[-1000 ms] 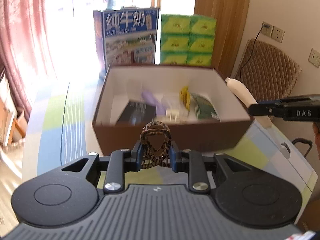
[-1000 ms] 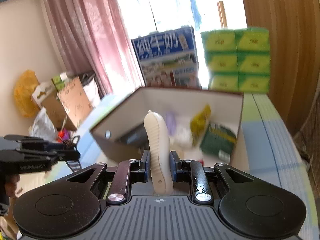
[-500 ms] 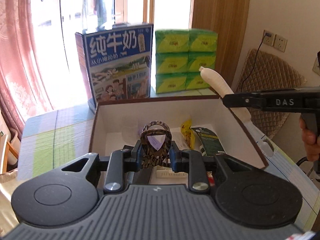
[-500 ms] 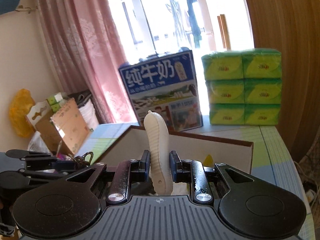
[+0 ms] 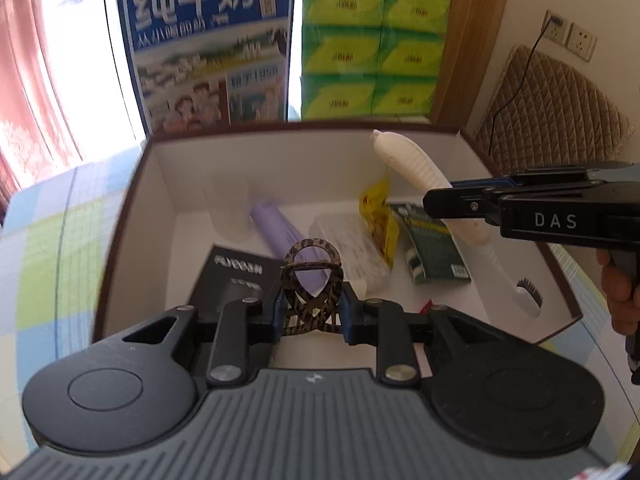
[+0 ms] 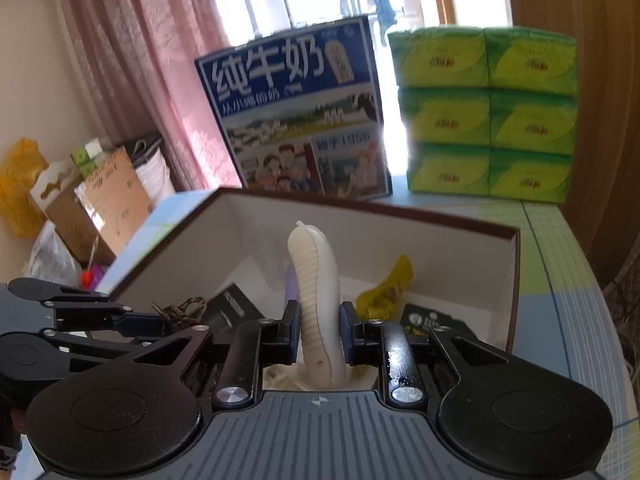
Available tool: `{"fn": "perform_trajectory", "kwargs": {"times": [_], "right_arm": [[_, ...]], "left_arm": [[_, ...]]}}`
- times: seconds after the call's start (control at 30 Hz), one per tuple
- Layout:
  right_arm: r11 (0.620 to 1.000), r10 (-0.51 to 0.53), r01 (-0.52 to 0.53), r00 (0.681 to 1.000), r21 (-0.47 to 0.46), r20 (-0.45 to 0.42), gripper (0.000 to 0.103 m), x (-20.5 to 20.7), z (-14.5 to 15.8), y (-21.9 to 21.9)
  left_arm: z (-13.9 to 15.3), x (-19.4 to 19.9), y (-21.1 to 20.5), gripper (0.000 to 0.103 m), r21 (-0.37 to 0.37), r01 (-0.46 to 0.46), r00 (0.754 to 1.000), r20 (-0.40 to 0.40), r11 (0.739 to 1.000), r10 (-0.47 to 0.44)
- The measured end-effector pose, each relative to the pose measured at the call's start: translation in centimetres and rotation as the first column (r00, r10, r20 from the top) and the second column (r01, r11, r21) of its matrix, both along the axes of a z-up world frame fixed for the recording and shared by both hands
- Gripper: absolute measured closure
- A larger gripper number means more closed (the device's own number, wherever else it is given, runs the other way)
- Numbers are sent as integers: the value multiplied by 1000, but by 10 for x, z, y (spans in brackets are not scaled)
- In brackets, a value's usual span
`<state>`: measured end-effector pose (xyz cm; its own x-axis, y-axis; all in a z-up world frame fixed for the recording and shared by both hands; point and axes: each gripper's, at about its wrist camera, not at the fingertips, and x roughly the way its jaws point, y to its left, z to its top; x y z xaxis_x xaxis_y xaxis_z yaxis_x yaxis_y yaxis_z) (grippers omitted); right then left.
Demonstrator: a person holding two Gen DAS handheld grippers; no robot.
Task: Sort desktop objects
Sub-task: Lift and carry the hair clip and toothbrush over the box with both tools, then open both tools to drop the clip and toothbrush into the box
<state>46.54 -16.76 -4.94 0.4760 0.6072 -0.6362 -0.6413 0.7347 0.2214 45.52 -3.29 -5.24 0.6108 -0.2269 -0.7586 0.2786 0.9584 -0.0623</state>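
Note:
A brown box with a white inside stands on the table. My left gripper is shut on a leopard-print hair clip and hangs over the box's near part. From the right, my right gripper reaches over the box, shut on a white brush whose dark bristles point down. In the right wrist view the right gripper clamps the brush handle upright above the box, and the left gripper with the clip shows at lower left.
In the box lie a black booklet, a lilac tube, a clear case, a yellow packet and a green pack. Behind it stand a blue milk carton and green tissue packs. A hand holds the right gripper.
Both grippers have moved forward and down over the open box, each still gripping its object. The brush now hangs inside the box's right side.

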Motion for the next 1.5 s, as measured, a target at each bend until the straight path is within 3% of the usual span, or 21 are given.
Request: {"fn": "perform_trajectory", "kwargs": {"times": [0.5,0.87,1.0,1.07,1.13,1.17,1.2,1.23,1.27,1.33,1.5], "right_arm": [[997,57,-59,998,-57,-37,85,4,-23,5],[991,77,-82,996,-105,-44,85,3,-31,10],[987,96,-99,995,-131,-25,85,1,-32,14],[986,96,-98,995,-132,-21,84,0,-31,14],[988,85,-88,996,-124,-24,76,-2,-29,11],[989,82,-84,996,-121,-22,63,-3,-28,10],[990,76,-77,997,-120,-13,47,-6,-26,8],[990,72,-72,997,-118,1,41,-10,-24,7],[991,73,-71,997,-114,12,32,-14,-21,4],[991,75,-72,997,-110,24,23,-23,-16,0],[992,54,-46,996,-119,71,2,-49,-5,-13]], "left_arm": [[-28,6,-8,80,23,6,996,-90,1000,-4],[-19,5,-5,76,25,-4,999,-50,1000,5],[-13,4,0,55,29,-29,999,-40,999,30],[-9,2,2,53,31,-37,999,-29,999,38],[-5,0,5,43,29,-51,998,-22,998,51],[-3,-1,7,35,29,-59,998,-16,998,60],[0,-3,9,33,29,-66,998,-5,997,66],[2,-5,10,31,29,-129,992,2,991,129],[4,-7,11,29,31,-132,991,9,991,132],[10,-13,14,20,33,-146,989,29,989,145],[25,-32,16,12,48,-168,983,84,985,164]]}}
